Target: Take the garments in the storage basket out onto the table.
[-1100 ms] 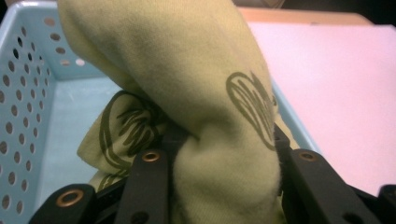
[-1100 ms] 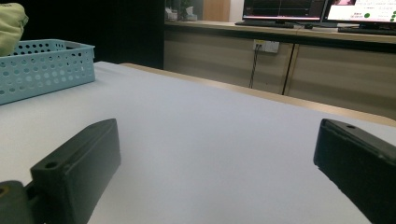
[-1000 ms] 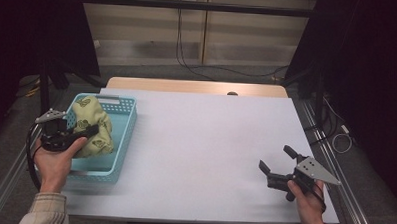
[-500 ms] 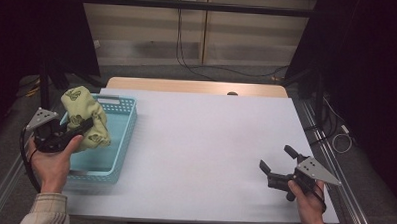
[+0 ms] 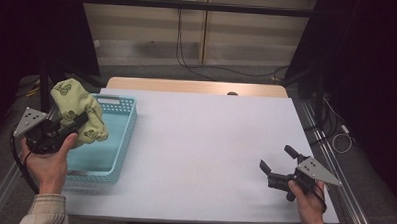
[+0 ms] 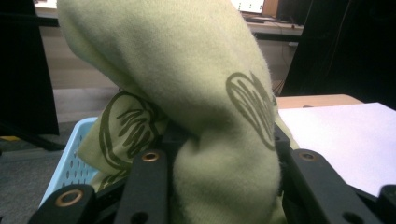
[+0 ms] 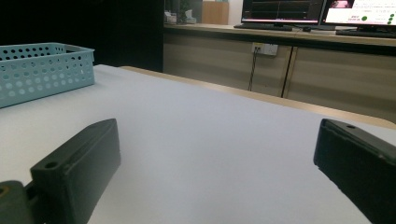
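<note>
Over the white surface and the perforated light-blue plastic basket, the left tongs grip a pale-green fleece cloth with dark leaf prints aloft at the basket's left edge, no readable writing, while the right tongs gape empty.

I find no word, number or brand that I can read. The monitors behind my right gripper's camera carry coloured lines of text (far too small and blurred to make out). The green cloth between my left jaws bears dark scribbled oval marks, which are a printed pattern and no letters. The grey plates atop my grippers carry nothing written.
</note>
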`<move>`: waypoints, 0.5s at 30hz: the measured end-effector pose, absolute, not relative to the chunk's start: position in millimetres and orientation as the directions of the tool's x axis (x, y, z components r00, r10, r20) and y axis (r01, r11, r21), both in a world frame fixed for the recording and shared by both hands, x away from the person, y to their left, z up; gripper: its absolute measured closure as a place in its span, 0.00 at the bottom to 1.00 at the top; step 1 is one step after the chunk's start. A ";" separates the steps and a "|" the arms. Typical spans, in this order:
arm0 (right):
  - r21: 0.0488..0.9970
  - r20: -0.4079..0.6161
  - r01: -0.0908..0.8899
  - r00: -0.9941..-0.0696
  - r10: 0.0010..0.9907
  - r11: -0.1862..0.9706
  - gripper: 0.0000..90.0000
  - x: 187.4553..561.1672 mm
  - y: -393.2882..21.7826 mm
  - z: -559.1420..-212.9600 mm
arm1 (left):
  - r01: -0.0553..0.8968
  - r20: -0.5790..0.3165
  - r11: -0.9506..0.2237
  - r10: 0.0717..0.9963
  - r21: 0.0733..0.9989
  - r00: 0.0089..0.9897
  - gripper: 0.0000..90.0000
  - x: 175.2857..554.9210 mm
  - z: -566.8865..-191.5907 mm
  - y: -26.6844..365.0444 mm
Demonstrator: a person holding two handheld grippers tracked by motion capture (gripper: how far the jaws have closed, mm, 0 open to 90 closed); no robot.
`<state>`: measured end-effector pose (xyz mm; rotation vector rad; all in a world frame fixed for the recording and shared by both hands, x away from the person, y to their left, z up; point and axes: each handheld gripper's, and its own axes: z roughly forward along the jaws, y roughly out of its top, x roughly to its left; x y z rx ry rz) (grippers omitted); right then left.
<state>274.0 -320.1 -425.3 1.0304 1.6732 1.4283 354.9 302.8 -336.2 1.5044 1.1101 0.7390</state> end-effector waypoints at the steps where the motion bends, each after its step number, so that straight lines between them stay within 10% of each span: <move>1: 0.989 -0.010 0.131 -0.441 0.897 0.075 0.00 273.9 -320.0 -425.3 | 0.257 -0.115 0.017 0.922 0.966 0.371 0.71 354.7 -335.5 302.0; 15: 0.989 -0.007 0.130 -0.443 0.896 0.073 0.00 273.7 -319.7 -425.3 | 0.241 -0.143 0.052 0.914 0.969 0.379 0.70 348.9 -324.3 298.1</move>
